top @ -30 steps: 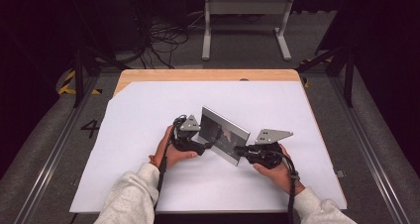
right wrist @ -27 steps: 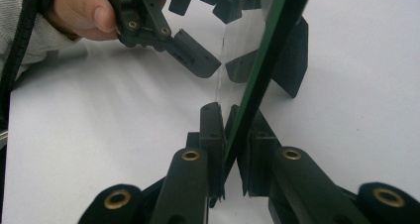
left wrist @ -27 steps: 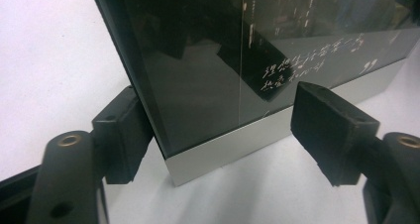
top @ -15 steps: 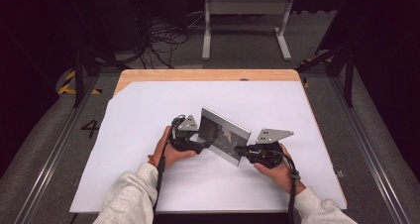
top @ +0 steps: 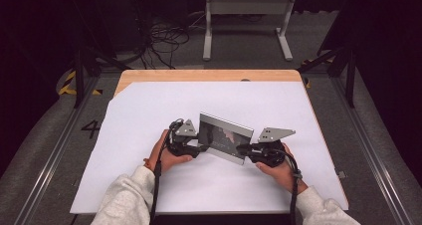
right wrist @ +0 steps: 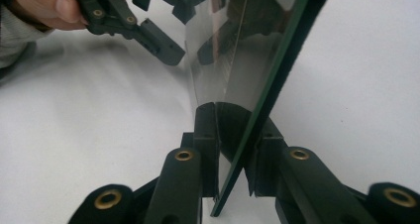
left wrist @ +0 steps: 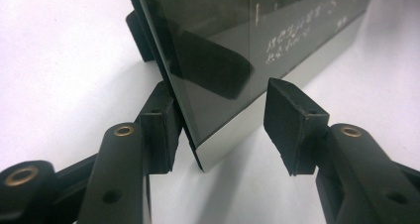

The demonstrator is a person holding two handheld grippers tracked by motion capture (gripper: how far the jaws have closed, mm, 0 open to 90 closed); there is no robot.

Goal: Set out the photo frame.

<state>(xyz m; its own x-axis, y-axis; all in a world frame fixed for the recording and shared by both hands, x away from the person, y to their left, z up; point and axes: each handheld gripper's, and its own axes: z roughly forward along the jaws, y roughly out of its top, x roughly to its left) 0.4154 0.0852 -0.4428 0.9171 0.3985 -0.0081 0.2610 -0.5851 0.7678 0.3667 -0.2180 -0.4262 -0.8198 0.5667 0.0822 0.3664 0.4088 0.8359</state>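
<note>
Black right gripper: jaws clamped on the near edge of the glass picture frame, easing a touch.
Left gripper: jaws closing in, one pad touching the frame's corner, the other just clear.
Frame: upright between both grippers.
White table: beyond.
</note>
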